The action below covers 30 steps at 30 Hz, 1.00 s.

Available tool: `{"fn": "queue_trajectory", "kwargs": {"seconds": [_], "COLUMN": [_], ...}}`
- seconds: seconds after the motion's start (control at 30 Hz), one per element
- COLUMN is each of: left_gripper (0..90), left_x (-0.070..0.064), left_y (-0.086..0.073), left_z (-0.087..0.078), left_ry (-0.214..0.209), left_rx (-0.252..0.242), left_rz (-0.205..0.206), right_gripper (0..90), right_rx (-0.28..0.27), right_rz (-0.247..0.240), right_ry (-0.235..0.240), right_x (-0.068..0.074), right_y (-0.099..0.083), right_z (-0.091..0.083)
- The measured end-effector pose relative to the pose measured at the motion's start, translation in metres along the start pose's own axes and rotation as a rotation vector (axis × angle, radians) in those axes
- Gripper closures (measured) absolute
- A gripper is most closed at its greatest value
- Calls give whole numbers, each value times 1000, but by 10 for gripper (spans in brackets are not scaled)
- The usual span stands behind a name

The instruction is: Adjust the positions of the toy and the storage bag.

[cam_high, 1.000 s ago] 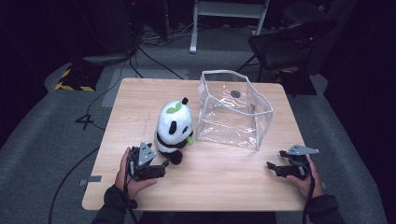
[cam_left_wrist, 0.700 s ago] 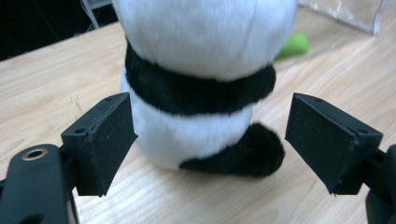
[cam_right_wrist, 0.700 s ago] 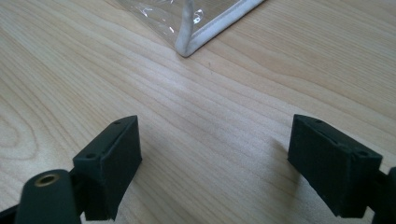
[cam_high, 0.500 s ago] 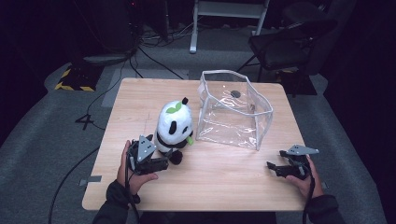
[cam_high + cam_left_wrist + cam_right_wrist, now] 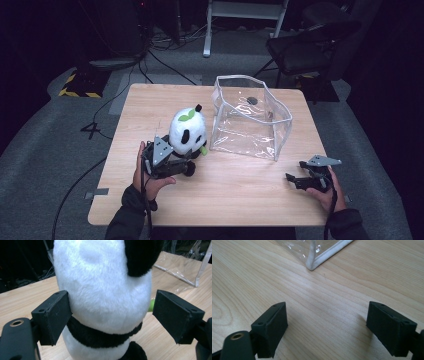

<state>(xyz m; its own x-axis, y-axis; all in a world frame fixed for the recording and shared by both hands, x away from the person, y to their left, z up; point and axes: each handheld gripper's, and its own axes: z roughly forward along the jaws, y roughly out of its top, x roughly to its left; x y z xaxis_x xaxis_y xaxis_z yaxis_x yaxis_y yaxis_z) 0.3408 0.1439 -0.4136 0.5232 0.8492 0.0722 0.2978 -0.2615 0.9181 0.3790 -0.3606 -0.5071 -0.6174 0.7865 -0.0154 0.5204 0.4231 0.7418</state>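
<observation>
At the table's 7 o'clock, left gripper (image 5: 110, 315) straddles the panda (image 5: 102, 297), jaws wide, unclamped; bag (image 5: 250, 117) empty; right gripper (image 5: 337, 330) spread, idle.

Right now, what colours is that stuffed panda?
The panda is white with black patches and a green leaf on its head, best seen in the high view.

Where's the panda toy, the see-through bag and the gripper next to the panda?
panda toy (image 5: 187, 131): high view, white head.
see-through bag (image 5: 250, 131): high view, front wall.
left gripper (image 5: 189, 161): high view, between its jaw tips.
</observation>
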Motion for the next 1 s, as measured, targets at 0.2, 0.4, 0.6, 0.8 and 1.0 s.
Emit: {"fn": "queue_trajectory", "kwargs": {"seconds": [0.2,0.4,0.6,0.8,1.0], "left_gripper": [101,28,0,144,260], "left_x": [2,8,10,12,16], "left_y": [3,1,2,0,-3], "left_z": [12,29,41,45,40], "left_ry": [37,56,17,29,20], "left_rx": [10,49,50,24,5], "left_rz": [-18,-48,-25,-3,-15], "right_gripper": [170,170,170,170,176], "right_rx": [0,0,0,-1,-5], "right_rz": [0,0,0,-1,3], "right_ry": [0,1,1,1,17], "right_x": [0,0,0,0,0], "right_y": [0,0,0,0,-1], "right_z": [0,0,0,0,-2]}}
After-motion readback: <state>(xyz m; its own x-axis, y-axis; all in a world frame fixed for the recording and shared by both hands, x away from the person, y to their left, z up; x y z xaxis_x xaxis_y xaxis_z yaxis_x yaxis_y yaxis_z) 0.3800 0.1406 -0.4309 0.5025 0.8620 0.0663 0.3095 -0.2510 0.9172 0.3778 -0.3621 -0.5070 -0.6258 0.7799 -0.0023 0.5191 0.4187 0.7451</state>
